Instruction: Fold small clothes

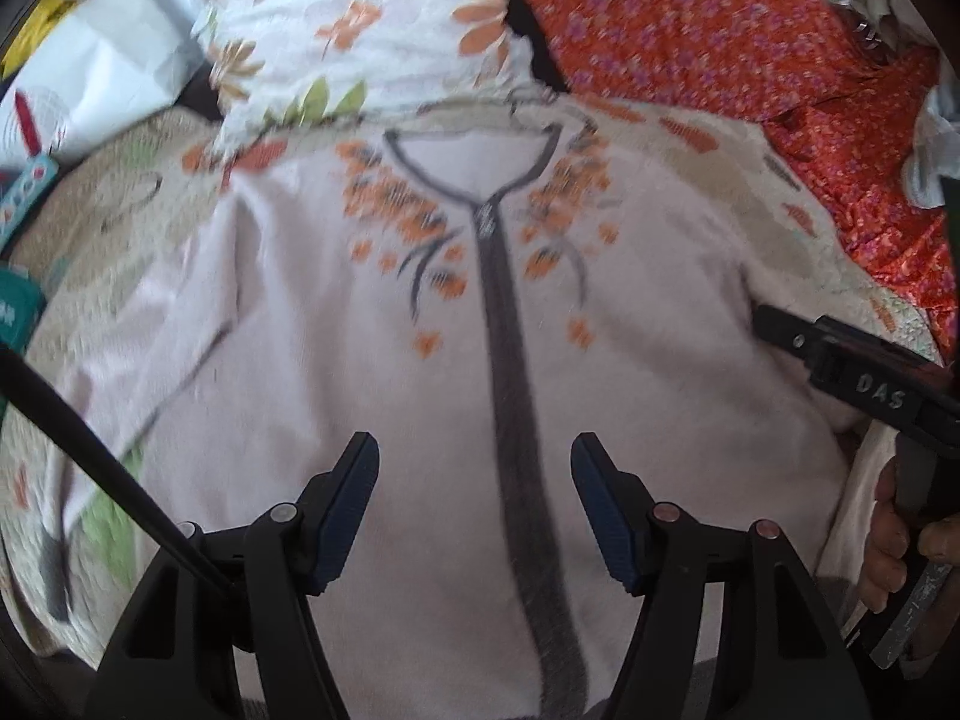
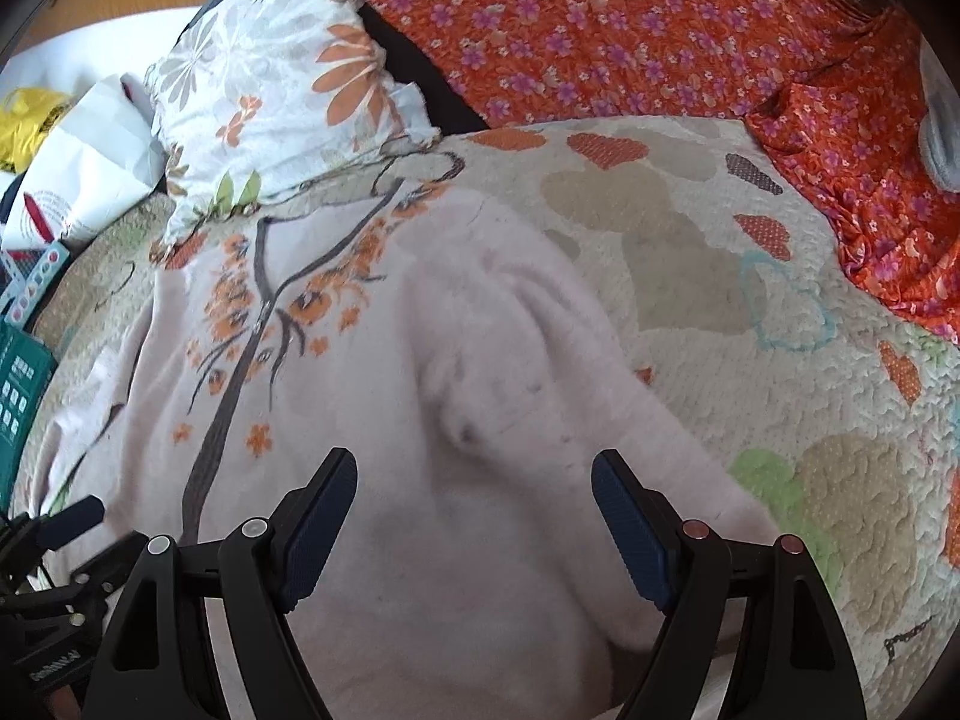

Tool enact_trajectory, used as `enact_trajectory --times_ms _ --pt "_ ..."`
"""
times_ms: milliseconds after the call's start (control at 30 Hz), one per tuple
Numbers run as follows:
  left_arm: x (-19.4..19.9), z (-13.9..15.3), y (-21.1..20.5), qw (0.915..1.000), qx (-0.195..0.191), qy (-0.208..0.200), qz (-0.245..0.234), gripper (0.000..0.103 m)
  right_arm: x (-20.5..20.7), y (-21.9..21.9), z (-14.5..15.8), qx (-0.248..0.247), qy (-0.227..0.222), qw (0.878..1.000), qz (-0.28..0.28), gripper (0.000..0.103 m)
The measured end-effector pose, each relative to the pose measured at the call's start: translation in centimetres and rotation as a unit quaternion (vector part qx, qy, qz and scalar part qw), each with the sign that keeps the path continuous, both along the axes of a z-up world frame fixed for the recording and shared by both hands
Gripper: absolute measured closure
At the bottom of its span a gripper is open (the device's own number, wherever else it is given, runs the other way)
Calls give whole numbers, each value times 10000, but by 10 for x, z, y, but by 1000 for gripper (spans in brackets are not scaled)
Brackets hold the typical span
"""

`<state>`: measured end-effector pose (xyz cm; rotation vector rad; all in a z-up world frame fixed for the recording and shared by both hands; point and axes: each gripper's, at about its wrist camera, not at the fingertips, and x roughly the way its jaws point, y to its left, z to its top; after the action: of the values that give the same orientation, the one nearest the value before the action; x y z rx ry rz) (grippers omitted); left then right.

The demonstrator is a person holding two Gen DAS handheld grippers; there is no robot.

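Note:
A small pale pink zip-up top [image 1: 336, 360] with a dark grey zip band and orange flower print lies front-up and spread on a quilted bedcover [image 1: 720, 180]. My left gripper [image 1: 474, 450] is open and empty, hovering over its lower front just left of the zip. My right gripper [image 2: 474, 468] is open and empty above the top's right side [image 2: 480, 360], where the sleeve lies rumpled across the body. In the left wrist view the right gripper's body [image 1: 858, 372] shows at the right edge, held by a hand.
A white pillow with orange flowers [image 2: 282, 90] lies just beyond the collar. An orange floral cloth [image 2: 630, 30] covers the far right. White bags [image 1: 102, 72], a yellow bag [image 2: 24, 114] and teal boxes [image 2: 21, 396] sit at the left edge.

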<state>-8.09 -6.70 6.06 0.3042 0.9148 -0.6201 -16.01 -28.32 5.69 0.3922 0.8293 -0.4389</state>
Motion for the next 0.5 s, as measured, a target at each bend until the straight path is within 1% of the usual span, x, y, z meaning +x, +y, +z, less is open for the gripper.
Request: enact_trajectory --times_ms 67,133,233,267,300,367,500 --pt "2 7 -10 9999 -17 -102 -100 37 -2 -9 1 120 -41 9999 -89 18" --pt "11 10 -20 9999 -116 -46 -106 37 -5 -22 3 249 -93 9994 -209 18" --pt "31 10 -31 9992 -366 63 137 36 -6 -38 4 321 -132 9986 -391 18" --pt "36 9 -34 9989 -411 79 207 34 -6 -42 4 345 -144 9983 -442 18" --pt "43 8 -39 9987 -420 93 263 33 -7 -46 4 370 -156 9980 -489 18" --pt "50 5 -45 9990 -368 89 221 33 -6 -53 1 411 -140 9975 -566 18" --pt "54 -4 -52 9994 -259 -83 202 33 -2 -58 -8 474 -59 9972 -567 18"
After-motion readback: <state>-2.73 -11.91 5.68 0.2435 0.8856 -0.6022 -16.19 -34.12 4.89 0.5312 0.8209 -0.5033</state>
